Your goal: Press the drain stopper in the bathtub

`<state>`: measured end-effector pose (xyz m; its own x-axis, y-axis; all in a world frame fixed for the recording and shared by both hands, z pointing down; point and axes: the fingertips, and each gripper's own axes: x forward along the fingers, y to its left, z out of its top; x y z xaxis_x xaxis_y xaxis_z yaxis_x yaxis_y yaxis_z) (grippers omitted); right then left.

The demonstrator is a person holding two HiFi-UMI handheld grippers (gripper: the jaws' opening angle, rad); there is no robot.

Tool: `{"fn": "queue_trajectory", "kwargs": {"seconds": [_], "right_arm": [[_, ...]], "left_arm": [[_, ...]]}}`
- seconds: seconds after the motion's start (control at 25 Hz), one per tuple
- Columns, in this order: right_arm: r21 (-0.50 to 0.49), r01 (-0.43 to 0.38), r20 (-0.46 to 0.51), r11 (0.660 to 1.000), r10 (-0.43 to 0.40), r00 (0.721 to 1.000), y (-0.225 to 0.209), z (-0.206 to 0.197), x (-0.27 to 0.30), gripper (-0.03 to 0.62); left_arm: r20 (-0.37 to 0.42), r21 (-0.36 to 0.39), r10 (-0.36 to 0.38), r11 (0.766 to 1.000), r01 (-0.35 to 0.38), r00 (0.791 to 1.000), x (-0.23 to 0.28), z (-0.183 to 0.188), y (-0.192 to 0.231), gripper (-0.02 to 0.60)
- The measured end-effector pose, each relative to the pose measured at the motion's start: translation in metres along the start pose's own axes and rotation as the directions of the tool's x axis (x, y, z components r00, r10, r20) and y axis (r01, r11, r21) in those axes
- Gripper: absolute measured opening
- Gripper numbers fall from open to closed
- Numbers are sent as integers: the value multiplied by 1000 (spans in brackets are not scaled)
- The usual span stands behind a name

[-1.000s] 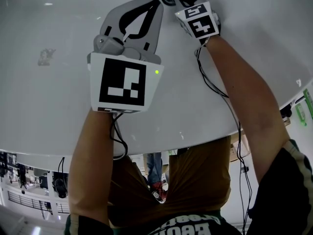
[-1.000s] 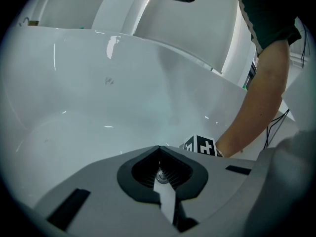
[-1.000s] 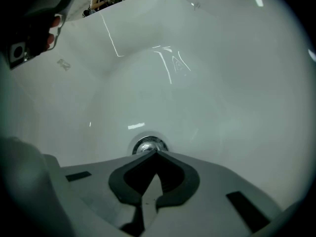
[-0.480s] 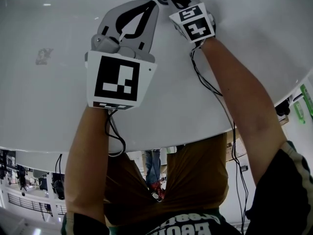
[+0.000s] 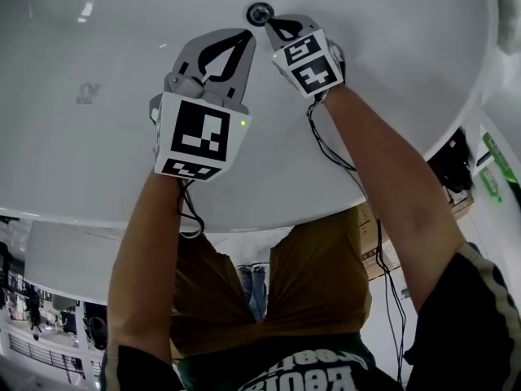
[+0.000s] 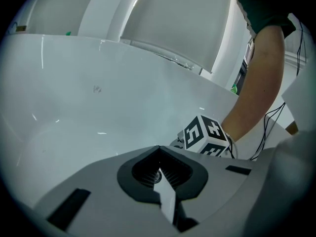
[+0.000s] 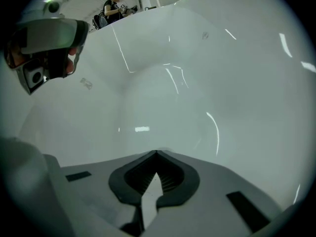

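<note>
The round metal drain stopper [image 5: 260, 12] sits in the white bathtub floor [image 5: 98, 161], at the top of the head view. My right gripper [image 5: 268, 24] is shut with nothing in it, its tip just beside the stopper on the near right. My left gripper [image 5: 247, 32] is also shut and empty, a little short of the stopper on the near left. The left gripper view shows shut jaws [image 6: 159, 147] and the right gripper's marker cube [image 6: 206, 135] ahead. The right gripper view has shut jaws [image 7: 157, 153] over bare tub; the stopper is hidden there.
The tub's rim [image 5: 488, 47] curves down the right side, with dark items [image 5: 456, 169] on the floor beyond. A small mark [image 5: 87, 94] shows on the tub floor at left. Cables [image 5: 358, 177] hang along the right arm. A person [image 7: 116, 4] stands far off.
The right gripper's tip lay on the stopper before; now it sits slightly back from it. Both grippers and the stopper show lower in the head view. Both jaws stay shut.
</note>
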<state>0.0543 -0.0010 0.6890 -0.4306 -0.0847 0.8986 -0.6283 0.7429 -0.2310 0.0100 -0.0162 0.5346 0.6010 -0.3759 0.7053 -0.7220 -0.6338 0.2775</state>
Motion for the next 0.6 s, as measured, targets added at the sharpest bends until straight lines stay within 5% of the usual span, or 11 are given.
{"fn": "queue_trajectory", "kwargs": {"seconds": [0.6], "right_arm": [[-33,20,117,999,-16,993,26,59,-123,12]], "left_arm": [[8,79,40,996,-40,999,-67,55,-22,5]]}}
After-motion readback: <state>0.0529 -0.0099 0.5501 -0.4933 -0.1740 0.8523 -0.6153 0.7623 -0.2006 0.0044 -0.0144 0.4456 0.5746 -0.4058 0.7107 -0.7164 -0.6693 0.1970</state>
